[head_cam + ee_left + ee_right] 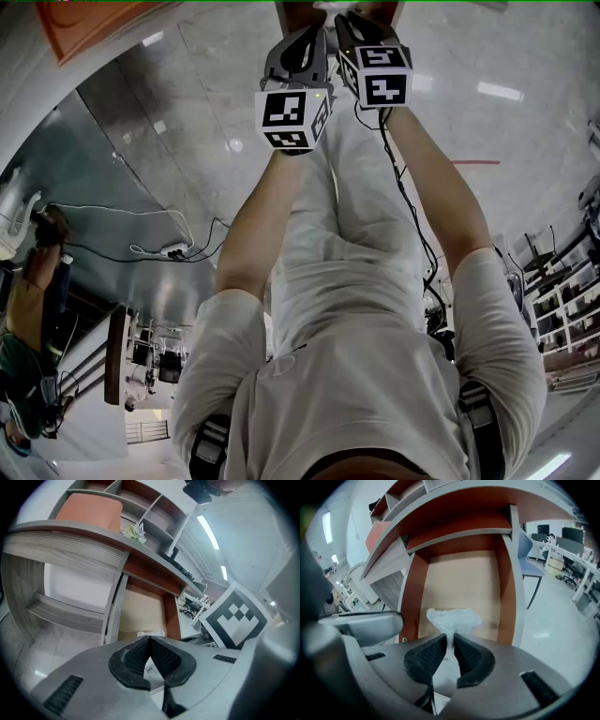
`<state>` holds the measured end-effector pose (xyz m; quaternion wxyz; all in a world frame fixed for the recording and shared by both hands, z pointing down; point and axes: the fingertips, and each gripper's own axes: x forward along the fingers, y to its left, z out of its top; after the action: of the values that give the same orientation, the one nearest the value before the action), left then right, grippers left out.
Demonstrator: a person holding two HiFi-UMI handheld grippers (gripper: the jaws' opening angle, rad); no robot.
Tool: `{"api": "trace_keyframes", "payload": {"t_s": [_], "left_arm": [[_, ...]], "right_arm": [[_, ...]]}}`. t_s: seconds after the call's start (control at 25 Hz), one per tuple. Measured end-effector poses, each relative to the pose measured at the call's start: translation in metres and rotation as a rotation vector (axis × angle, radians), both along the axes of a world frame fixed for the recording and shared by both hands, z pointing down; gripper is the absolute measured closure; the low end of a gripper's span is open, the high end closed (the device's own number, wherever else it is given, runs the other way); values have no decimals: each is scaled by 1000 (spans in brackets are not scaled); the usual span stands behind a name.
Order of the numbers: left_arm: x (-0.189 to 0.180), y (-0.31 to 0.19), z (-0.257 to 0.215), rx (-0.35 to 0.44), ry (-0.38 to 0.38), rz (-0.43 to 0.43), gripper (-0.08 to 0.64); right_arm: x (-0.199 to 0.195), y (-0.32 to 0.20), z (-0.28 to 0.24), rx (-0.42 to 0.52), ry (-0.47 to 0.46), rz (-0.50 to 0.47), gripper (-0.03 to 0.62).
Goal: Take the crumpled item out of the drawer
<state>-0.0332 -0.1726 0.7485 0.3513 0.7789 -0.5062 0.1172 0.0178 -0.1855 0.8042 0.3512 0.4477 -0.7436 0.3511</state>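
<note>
The drawer (461, 581) stands pulled out, with a tan bottom and red-brown side walls. A white crumpled item (453, 618) lies near its front edge. My right gripper (450, 638) reaches over that edge, and its dark ribbed pads pinch the item's lower, narrowed part. My left gripper (149, 640) hangs just to the left of it with its tips touching and nothing between them. In the left gripper view a bit of the crumpled item (151, 633) shows above the jaws, in the drawer (140, 611). The head view has both grippers side by side at the top, left gripper (302, 45) and right gripper (361, 23).
A grey desk top runs above the drawer, with an orange-pink box (91, 510) and a small bunch of flowers (135, 531) on it and open shelves behind. A blue chair (530, 559) stands right of the drawer. Cables (159, 248) lie on the glossy floor.
</note>
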Motion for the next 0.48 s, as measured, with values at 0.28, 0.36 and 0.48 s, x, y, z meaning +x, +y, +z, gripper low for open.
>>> {"api": "trace_keyframes", "payload": {"t_s": [0.28,0.36,0.48], "left_arm": [[2,-1,-4,0,-7,-1,558],[1,0,-3,1,-10,-1,558],[2,4,-1,0,-13,-1,558]], "right_arm": [[1,-2,-12,24,-16,2,541],[-1,-1,-13,28,-17,2,541],[-1,2,-14,31,-18,0,543]]}}
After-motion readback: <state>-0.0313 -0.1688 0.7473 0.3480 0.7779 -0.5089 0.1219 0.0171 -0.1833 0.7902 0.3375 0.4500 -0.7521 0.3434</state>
